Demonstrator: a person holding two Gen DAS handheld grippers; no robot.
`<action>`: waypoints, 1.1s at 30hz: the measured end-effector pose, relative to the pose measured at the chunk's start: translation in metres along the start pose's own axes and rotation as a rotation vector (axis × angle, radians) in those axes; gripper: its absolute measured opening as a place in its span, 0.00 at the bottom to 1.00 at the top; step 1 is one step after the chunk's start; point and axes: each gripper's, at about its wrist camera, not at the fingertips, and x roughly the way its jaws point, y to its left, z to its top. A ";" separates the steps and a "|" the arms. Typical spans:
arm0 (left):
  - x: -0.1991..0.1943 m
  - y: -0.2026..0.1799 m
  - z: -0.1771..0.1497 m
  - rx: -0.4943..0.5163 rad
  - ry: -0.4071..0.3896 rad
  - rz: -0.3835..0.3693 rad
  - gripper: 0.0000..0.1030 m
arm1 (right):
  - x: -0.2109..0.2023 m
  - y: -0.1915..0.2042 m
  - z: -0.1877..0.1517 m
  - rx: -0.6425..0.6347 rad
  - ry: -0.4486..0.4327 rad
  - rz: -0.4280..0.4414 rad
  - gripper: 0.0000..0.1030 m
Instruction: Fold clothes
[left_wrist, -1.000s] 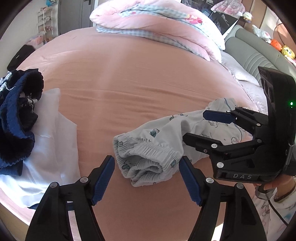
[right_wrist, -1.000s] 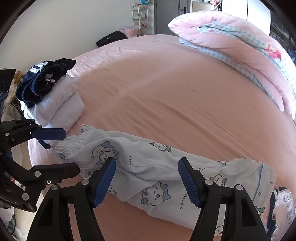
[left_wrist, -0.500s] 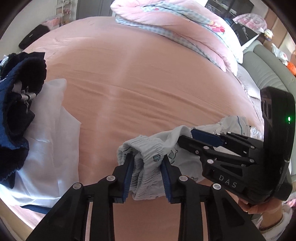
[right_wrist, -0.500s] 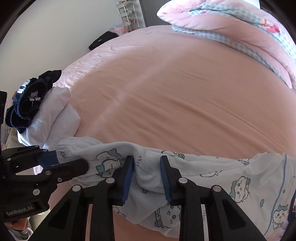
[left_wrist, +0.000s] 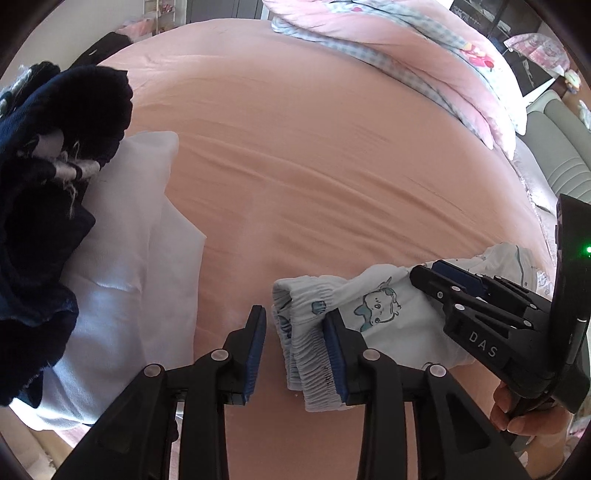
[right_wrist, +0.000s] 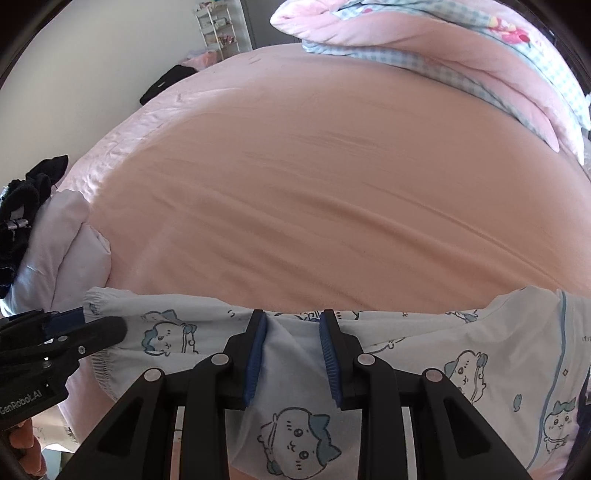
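1. Big bed with a peachy-pink sheet (right_wrist: 314, 192), bedroom around it, a shelf rack by the far wall.
2. Rolled pink quilt (right_wrist: 424, 40) at the far end, a white folded garment (left_wrist: 125, 266) with a navy knit (left_wrist: 48, 155) on it at the left, well apart from the quilt.
3. Cartoon-print pants (right_wrist: 461, 354) lie across the near edge, long axis left-right, elastic cuff at the left.
4. Left gripper (left_wrist: 295, 350) has the cuff between its jaws, easing apart, left pad clear. Right gripper (right_wrist: 291, 354) pinches the pants mid-length.
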 end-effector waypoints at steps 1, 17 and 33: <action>0.000 -0.003 0.000 0.015 -0.002 0.020 0.35 | 0.001 -0.001 0.000 0.009 -0.003 -0.001 0.28; -0.034 -0.005 0.013 -0.044 -0.008 -0.040 0.56 | -0.052 -0.051 0.000 0.180 -0.042 0.072 0.45; 0.011 -0.037 0.018 0.020 -0.027 0.167 0.59 | -0.044 -0.089 -0.024 0.231 0.053 -0.043 0.45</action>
